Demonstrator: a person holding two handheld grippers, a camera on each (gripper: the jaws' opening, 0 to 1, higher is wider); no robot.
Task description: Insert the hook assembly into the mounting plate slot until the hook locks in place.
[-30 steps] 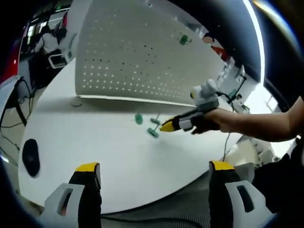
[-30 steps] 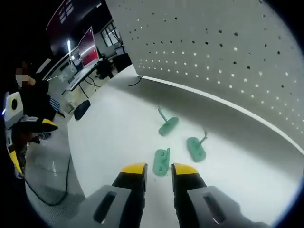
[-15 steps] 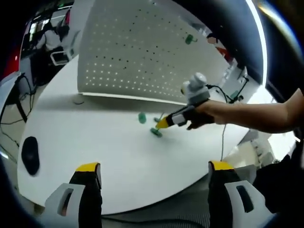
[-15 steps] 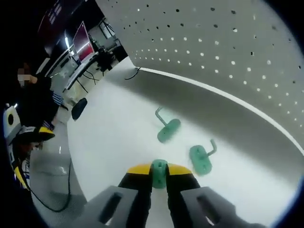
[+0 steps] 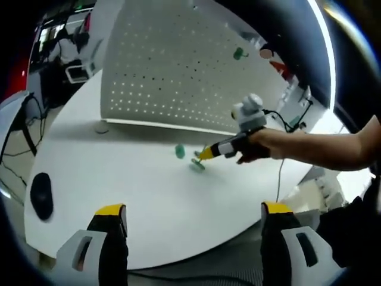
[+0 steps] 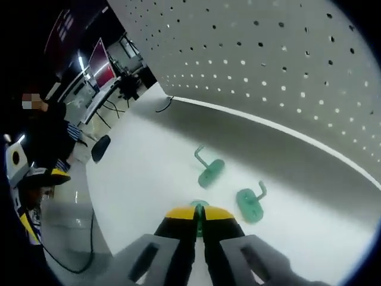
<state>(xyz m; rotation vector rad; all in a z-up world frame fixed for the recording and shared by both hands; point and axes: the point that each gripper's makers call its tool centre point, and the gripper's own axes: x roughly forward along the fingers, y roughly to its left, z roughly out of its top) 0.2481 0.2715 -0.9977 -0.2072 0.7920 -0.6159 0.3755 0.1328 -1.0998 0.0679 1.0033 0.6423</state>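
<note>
My right gripper (image 6: 199, 214) is shut on a green hook assembly (image 6: 197, 206), whose edge pokes out between the yellow tips just above the white table. Two more green hooks (image 6: 209, 171) (image 6: 250, 203) lie on the table ahead of it. The white perforated mounting plate (image 6: 286, 71) stands upright behind them. In the left gripper view the right gripper (image 5: 209, 153), held by a hand, hovers over the loose hooks (image 5: 180, 152) (image 5: 197, 165). One green hook (image 5: 239, 53) hangs high on the plate (image 5: 172, 71). My left gripper (image 5: 193, 210) stands open at the table's near edge, holding nothing.
A black mouse (image 5: 40, 195) lies at the table's left edge (image 6: 100, 147). A small round disc (image 5: 102, 126) and a thin cable (image 6: 164, 106) sit at the foot of the plate. Desks and monitors stand beyond the table at the left.
My right gripper has moved forward over the nearest hook, shut its jaws on it and risen slightly. The left gripper has stayed open and still.
</note>
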